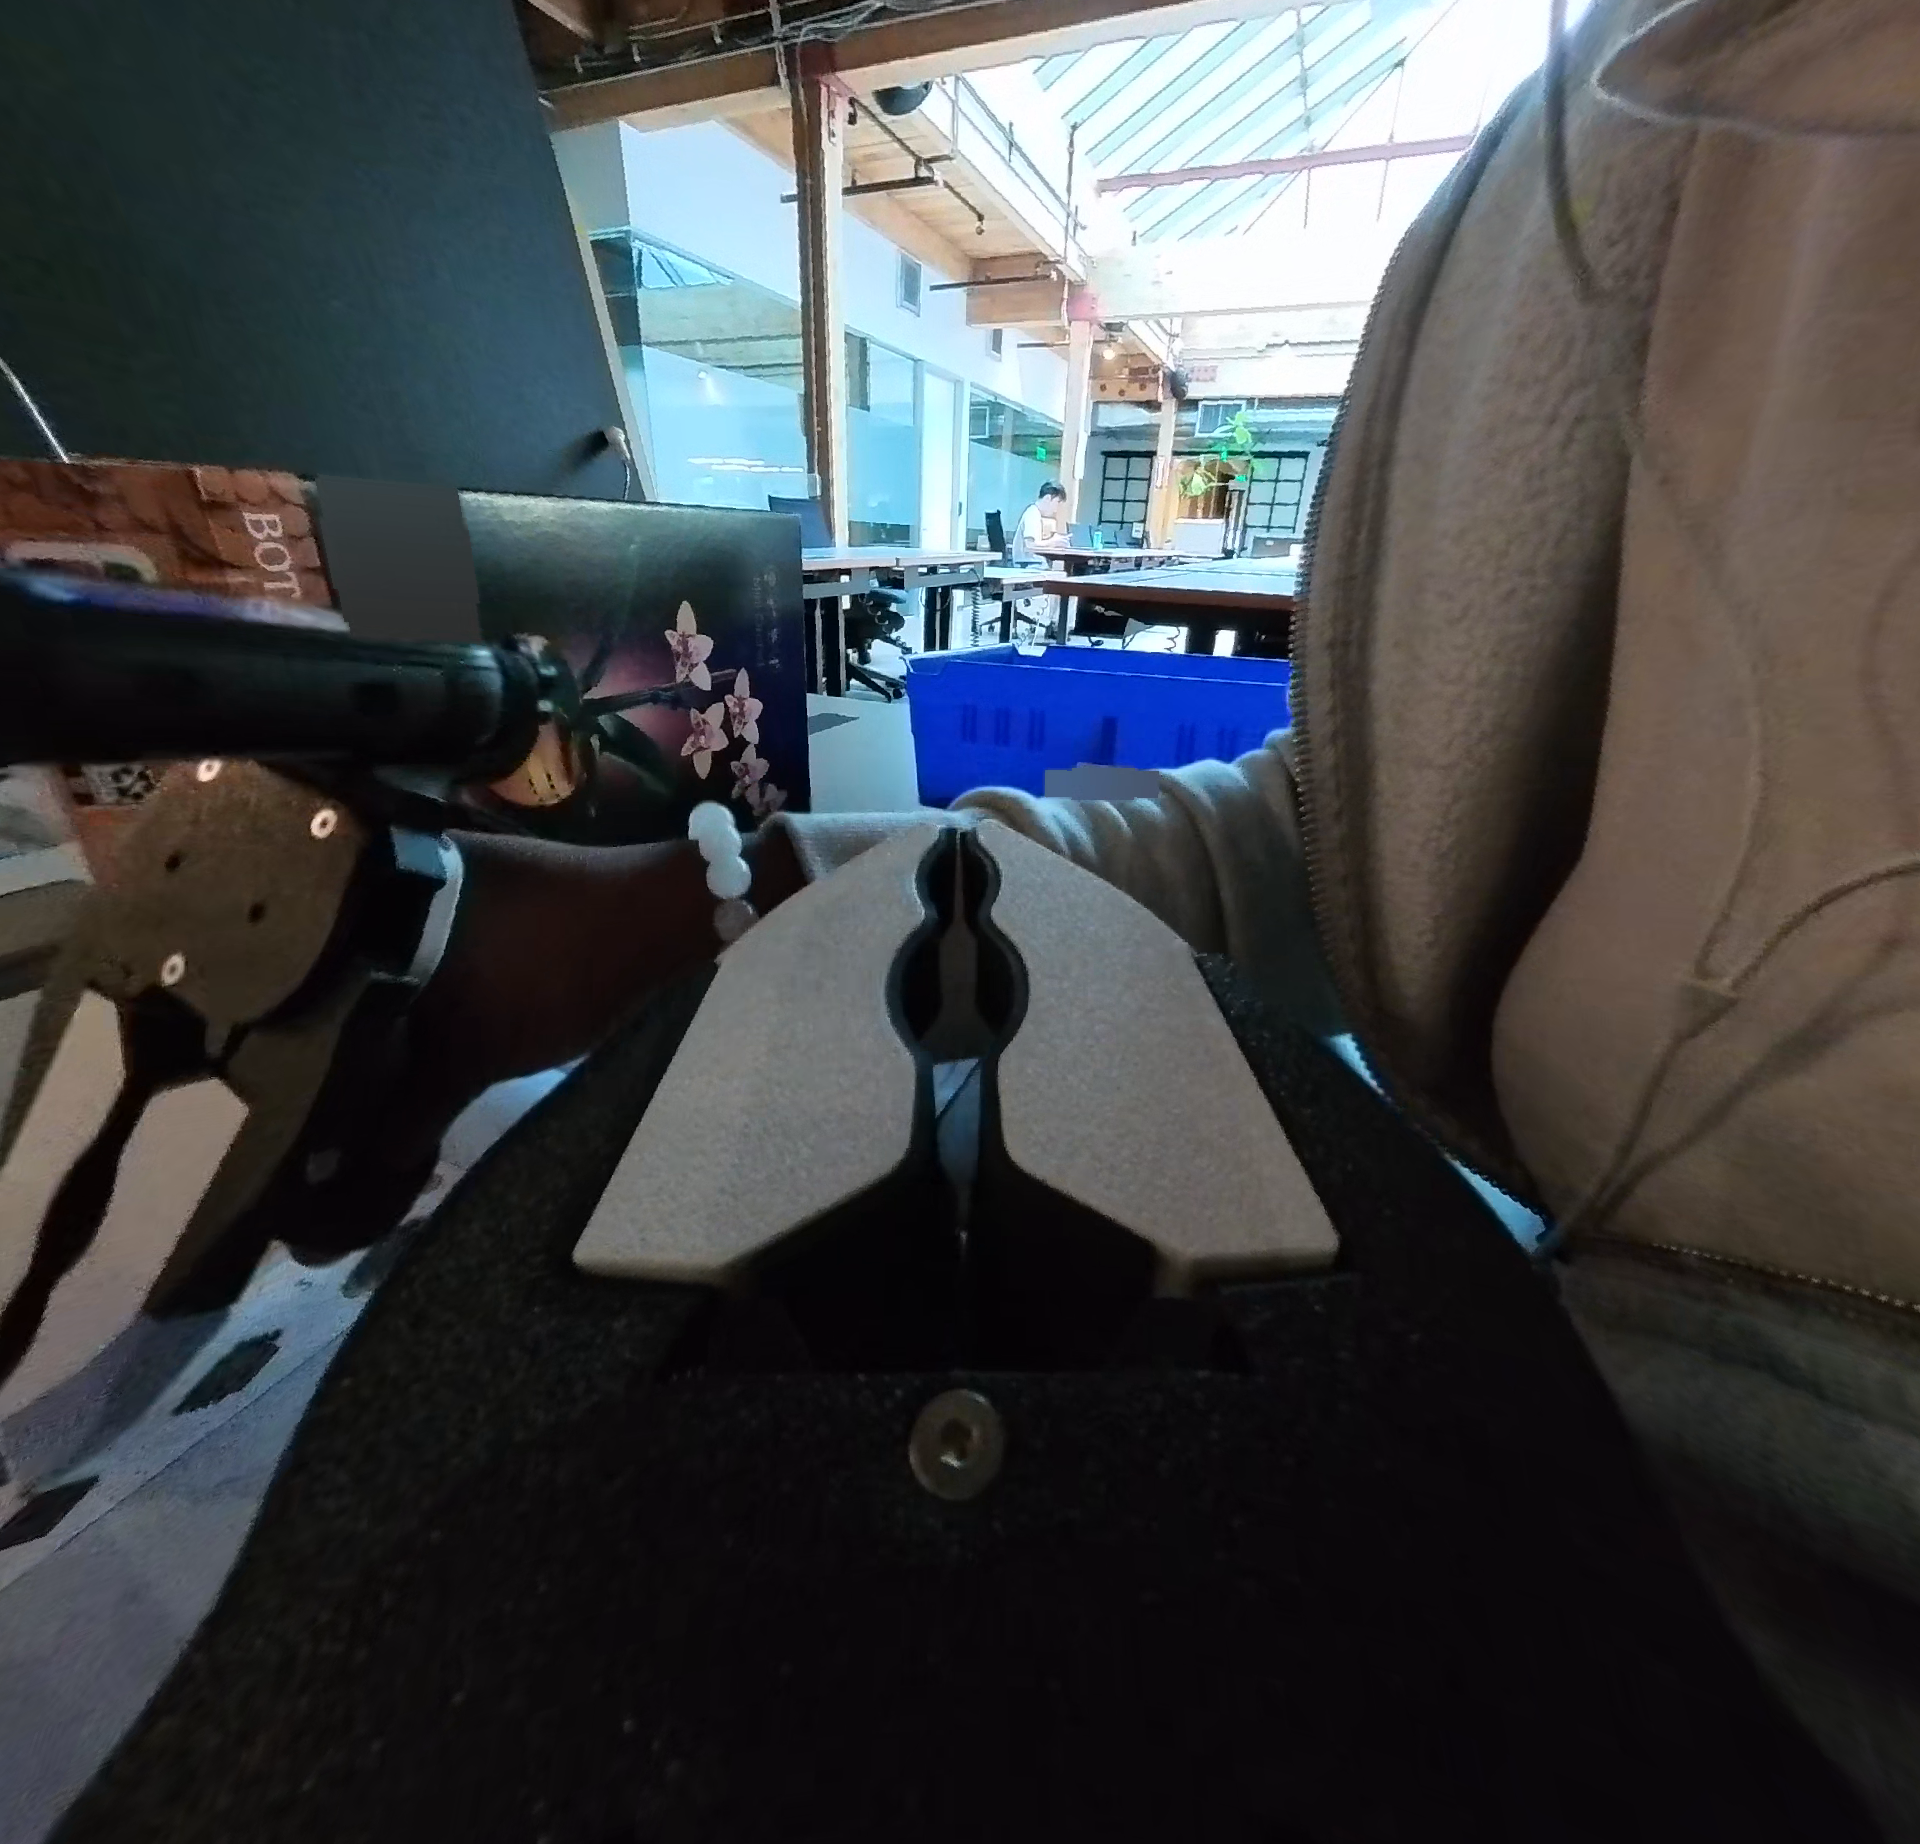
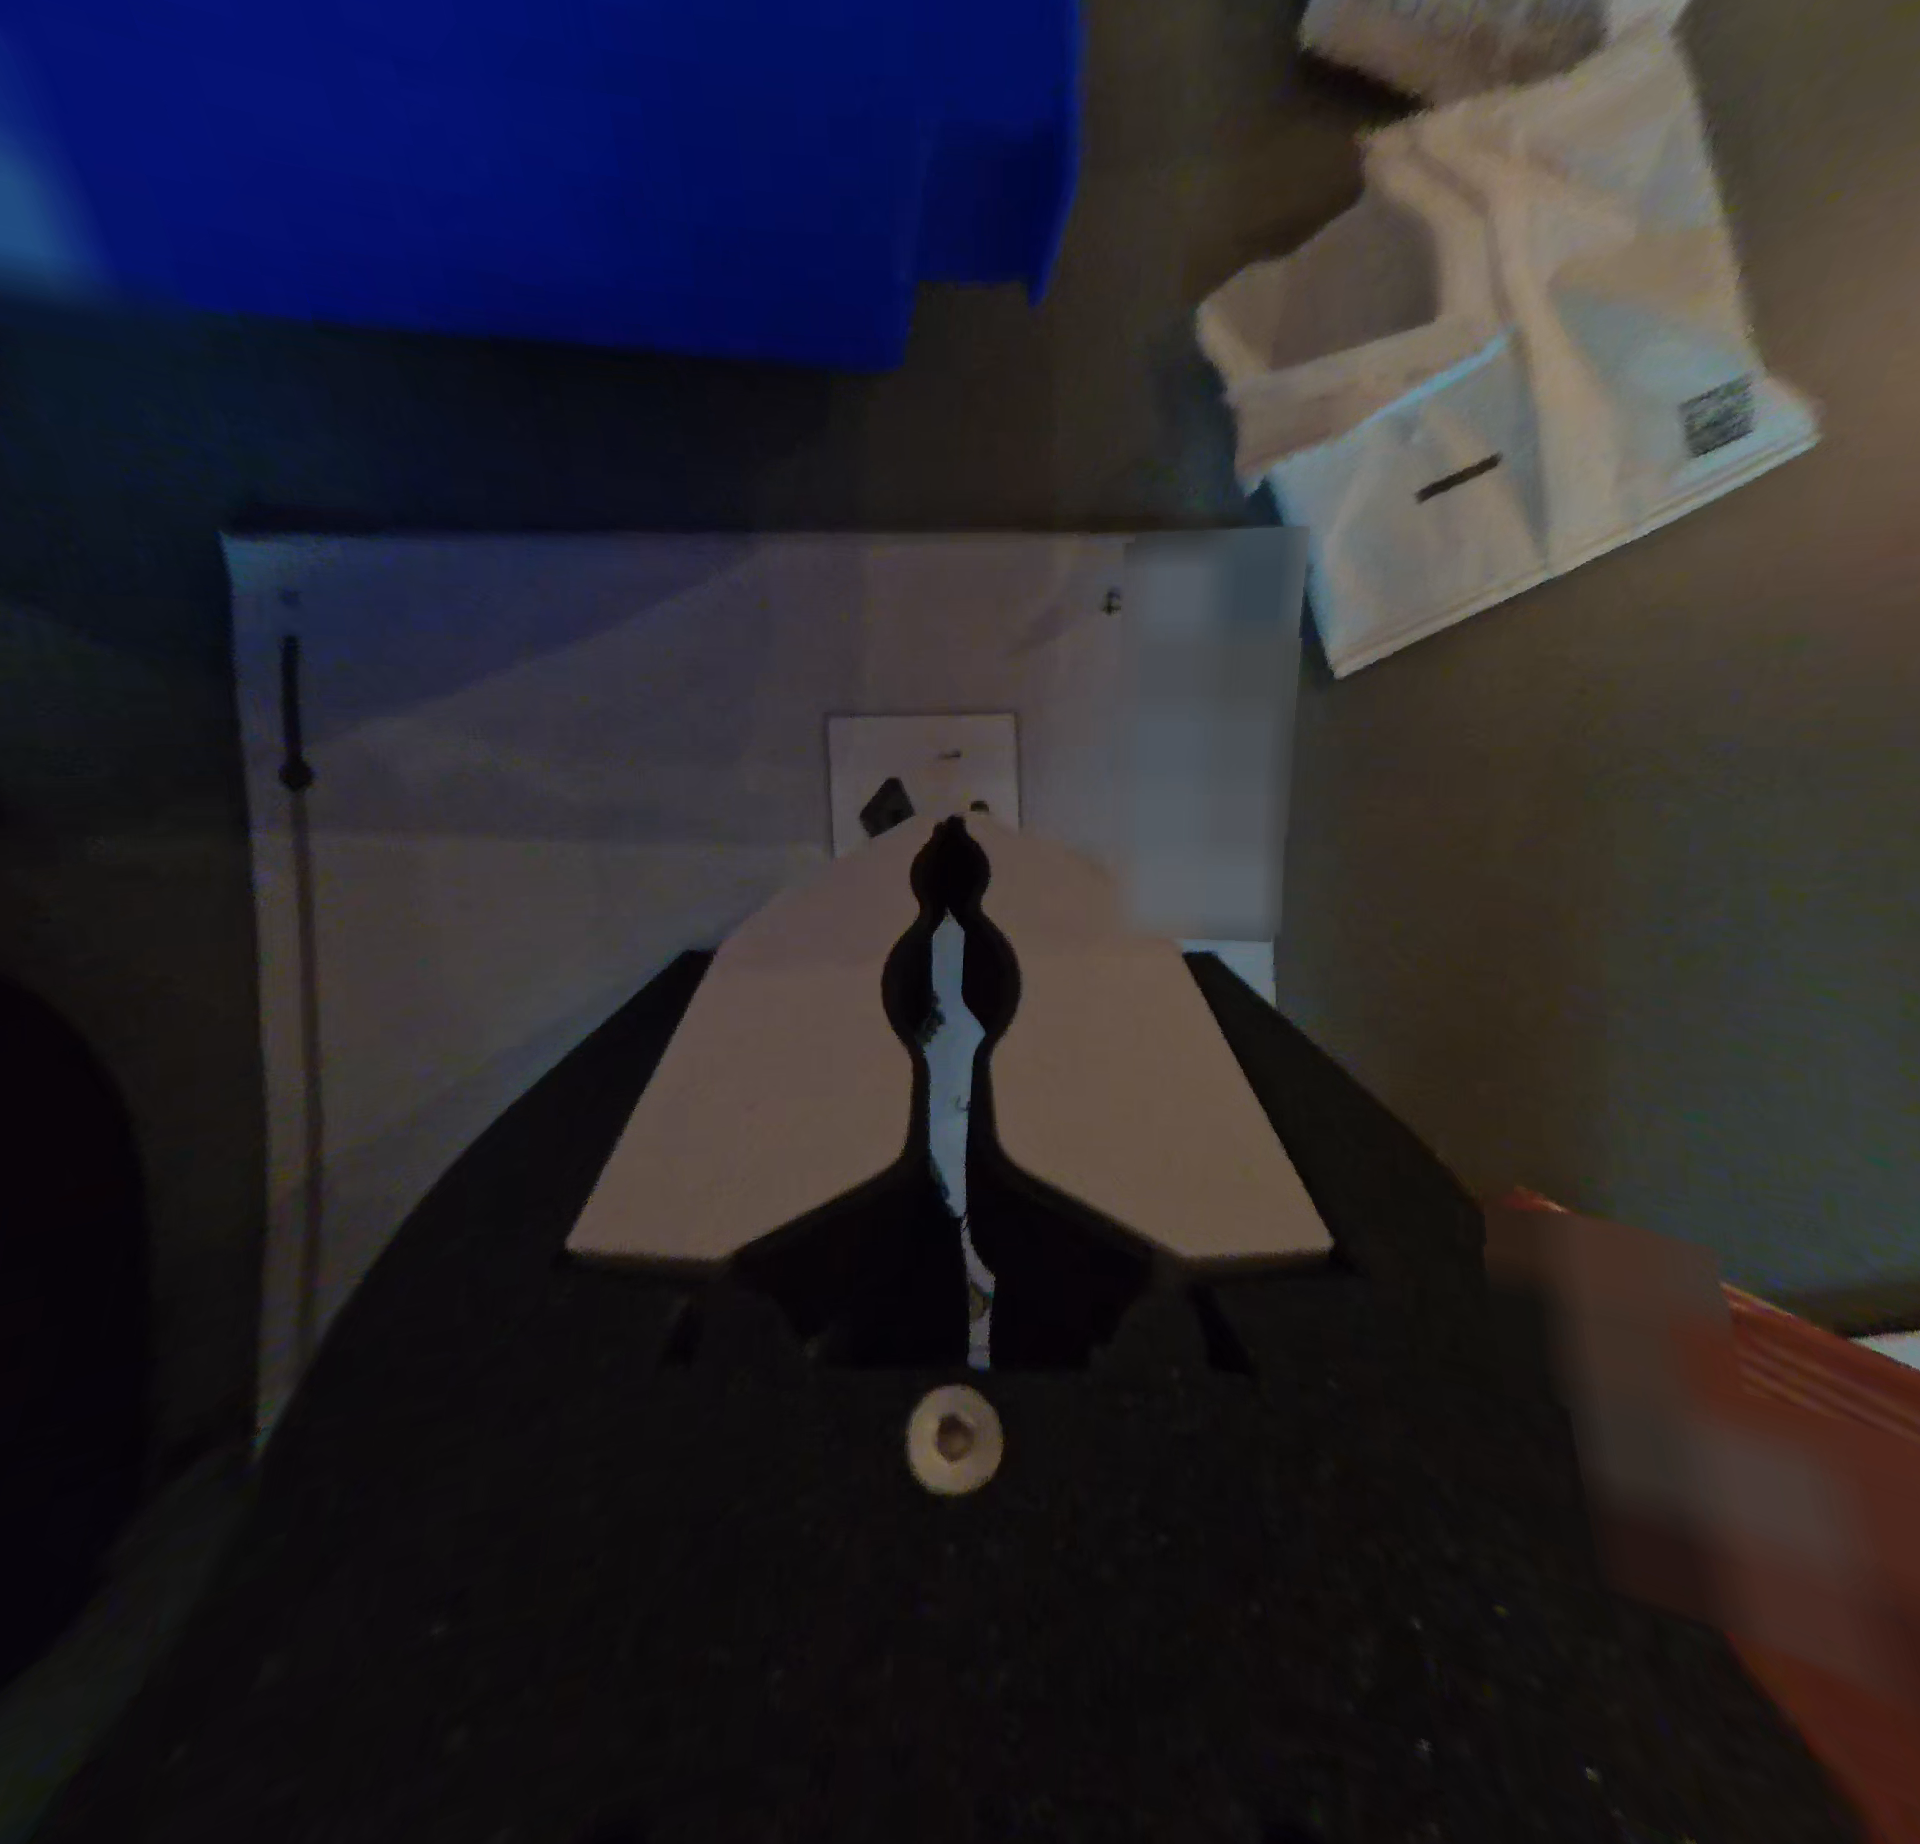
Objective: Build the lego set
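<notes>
While raised level, left gripper jaws meet.

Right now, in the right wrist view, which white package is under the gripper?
The big flat white mailer, beneath the shut right gripper; the crumpled white bag lies apart, upper right.

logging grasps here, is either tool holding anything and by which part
Nothing is held. The left tool is shut on air near a beige sleeve; the right tool is shut above a white mailer.
</notes>
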### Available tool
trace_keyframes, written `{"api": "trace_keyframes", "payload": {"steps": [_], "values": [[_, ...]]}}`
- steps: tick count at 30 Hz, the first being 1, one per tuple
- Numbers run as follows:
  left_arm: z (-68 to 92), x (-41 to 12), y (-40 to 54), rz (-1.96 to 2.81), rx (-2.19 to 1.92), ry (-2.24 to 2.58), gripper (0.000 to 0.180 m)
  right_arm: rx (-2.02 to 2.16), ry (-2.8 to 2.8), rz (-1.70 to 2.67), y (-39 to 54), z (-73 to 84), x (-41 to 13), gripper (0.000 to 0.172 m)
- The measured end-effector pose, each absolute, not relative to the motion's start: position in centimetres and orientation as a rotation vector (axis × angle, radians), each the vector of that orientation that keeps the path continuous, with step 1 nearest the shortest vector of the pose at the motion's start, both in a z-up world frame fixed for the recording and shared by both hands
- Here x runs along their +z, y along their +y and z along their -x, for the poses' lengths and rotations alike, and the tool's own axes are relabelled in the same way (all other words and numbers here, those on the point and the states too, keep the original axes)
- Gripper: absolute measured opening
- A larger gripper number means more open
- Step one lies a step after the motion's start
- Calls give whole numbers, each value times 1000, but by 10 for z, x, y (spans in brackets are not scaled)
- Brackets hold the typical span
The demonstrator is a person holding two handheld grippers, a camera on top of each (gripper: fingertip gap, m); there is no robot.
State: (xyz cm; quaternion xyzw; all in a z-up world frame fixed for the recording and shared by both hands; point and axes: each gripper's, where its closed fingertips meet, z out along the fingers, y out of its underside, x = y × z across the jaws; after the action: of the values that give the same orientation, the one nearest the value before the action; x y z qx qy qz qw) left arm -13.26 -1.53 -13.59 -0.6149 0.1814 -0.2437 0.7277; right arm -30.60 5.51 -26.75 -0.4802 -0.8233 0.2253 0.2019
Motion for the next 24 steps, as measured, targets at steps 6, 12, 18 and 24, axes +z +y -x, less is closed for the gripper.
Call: {"api": "trace_keyframes", "payload": {"steps": [6, 12, 18, 24], "values": [[131, -137, -15, 1362, -531, 412, 0, 621, -2299, 1333, 55, 304, -265, 0], [132, -136, -16, 1355, -534, 403, 0, 605, -2336, 1317, 48, 304, -264, 0], [129, -135, -18, 1345, -545, 424, 1, 576, -2336, 1313, 48, 303, -268, 0], [110, -130, -38, 1256, -568, 573, 4, 931, -2148, 1323, 25, 256, -209, 2]]}}
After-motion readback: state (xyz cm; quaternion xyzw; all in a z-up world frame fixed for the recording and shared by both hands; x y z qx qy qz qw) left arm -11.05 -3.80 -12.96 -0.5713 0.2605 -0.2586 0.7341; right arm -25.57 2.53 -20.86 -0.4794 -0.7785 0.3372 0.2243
